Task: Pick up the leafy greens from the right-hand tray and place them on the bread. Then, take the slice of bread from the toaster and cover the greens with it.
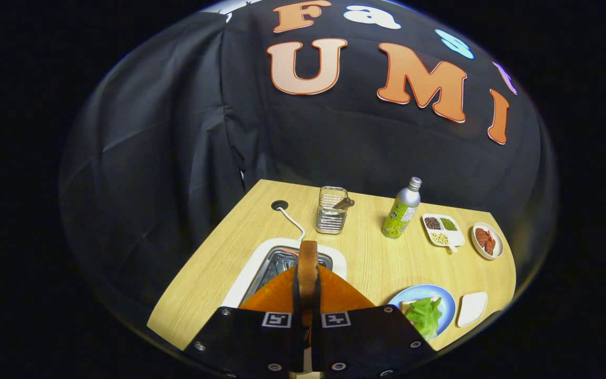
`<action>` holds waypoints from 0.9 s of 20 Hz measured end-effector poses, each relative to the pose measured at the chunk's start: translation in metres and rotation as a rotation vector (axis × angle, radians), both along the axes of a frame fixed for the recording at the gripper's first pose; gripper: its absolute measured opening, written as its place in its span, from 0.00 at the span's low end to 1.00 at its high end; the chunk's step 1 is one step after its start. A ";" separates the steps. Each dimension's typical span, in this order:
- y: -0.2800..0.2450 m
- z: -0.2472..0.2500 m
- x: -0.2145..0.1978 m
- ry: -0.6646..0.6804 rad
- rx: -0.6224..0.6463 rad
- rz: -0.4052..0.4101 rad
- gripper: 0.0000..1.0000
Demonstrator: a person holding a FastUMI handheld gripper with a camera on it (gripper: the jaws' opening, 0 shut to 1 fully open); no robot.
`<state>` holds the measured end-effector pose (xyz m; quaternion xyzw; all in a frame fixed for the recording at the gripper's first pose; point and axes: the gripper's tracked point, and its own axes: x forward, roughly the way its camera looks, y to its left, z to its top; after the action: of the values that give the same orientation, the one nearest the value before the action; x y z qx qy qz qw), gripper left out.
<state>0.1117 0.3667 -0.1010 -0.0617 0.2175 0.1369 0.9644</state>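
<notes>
Claw (307,273) clamps bread slice (307,263) above toaster (261,266).

Table (219,273): pale wood-grain top, matt, smooth. Toaster (261,263) under my gripper (307,295): white glossy plastic shell, bright metal grille in the slot. My fingers are clamped on the slice of bread (307,268), edge-on, its crust brown and dry-looking. Utensil caddy (331,210): shiny wire mesh metal. Bottle (402,210): brushed metal with a silver cap and a glossy printed wrap. Blue plate (447,300): glazed, slight sheen. Leafy greens (425,315) on it: waxy, crinkled. Empty white tray (472,308) and divided dish (455,237): smooth white, ceramic or plastic, cannot tell. Booth wall (150,184): matt black cloth, creased
</notes>
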 end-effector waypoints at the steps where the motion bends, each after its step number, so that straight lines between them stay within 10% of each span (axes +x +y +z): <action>1: -0.003 0.005 0.001 -0.003 0.004 0.001 0.06; 18: -0.074 0.066 -0.011 -0.090 0.086 -0.053 0.06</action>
<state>0.1008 0.2931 -0.0354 -0.0207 0.1694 0.1173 0.9783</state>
